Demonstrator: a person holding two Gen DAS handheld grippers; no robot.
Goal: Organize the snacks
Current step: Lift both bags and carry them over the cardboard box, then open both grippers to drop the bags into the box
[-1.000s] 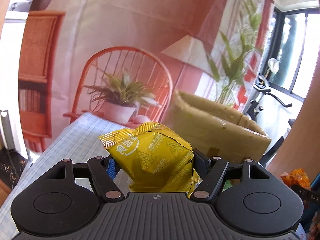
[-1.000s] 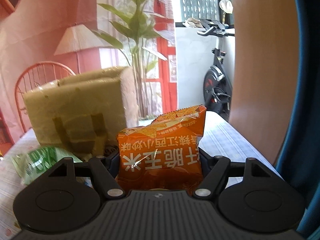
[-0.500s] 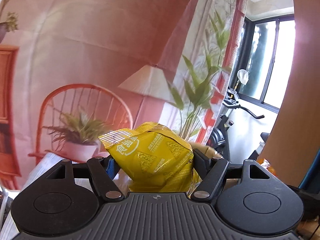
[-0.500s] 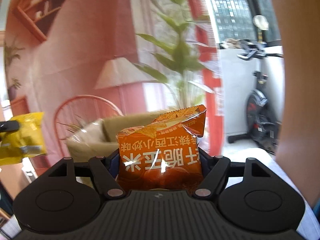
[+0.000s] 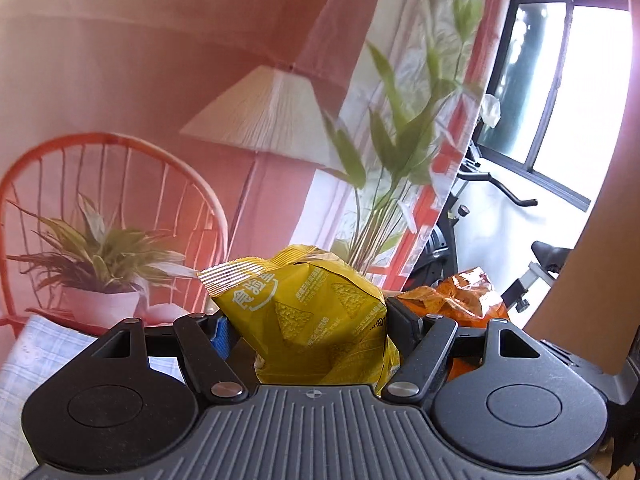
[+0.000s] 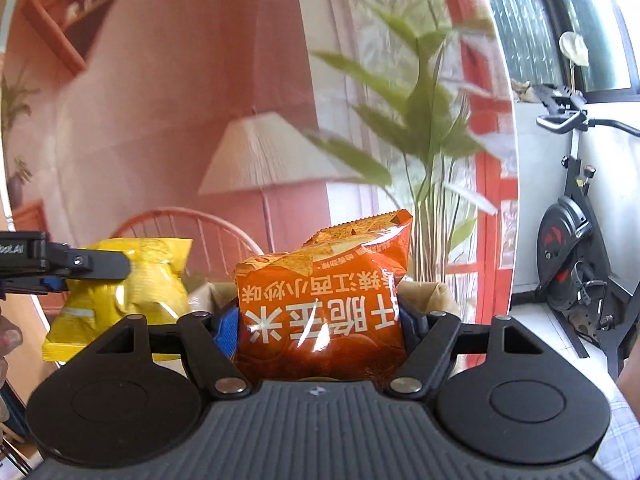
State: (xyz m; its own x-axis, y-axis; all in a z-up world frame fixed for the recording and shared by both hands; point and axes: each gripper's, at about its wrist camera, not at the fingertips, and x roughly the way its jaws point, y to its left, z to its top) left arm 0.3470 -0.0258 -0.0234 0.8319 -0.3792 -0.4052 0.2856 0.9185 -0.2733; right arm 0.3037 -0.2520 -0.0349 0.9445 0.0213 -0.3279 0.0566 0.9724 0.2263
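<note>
My left gripper (image 5: pixel 306 322) is shut on a yellow snack bag (image 5: pixel 312 312), held up in the air. The right gripper (image 6: pixel 318 318) is shut on an orange snack bag (image 6: pixel 324 300) with white lettering. Both bags sit side by side: the orange snack bag (image 5: pixel 460 296) shows just right of the yellow one in the left wrist view, and the yellow snack bag (image 6: pixel 128 284) with the left gripper's fingers (image 6: pixel 92 266) shows at the left of the right wrist view. Behind and below the orange bag is the rim of a khaki fabric bin (image 6: pixel 432 294).
A checked tablecloth (image 5: pixel 36 356) shows at the lower left. A printed backdrop with a lamp, chair and plants hangs behind. An exercise bike (image 6: pixel 576 248) stands by the window at the right. A person's fingers (image 6: pixel 8 340) show at the left edge.
Both grippers have risen and swung with their bags still held, coming close together. The table and the khaki bin have dropped low in both views, and the bags now hang above the bin's rim.
</note>
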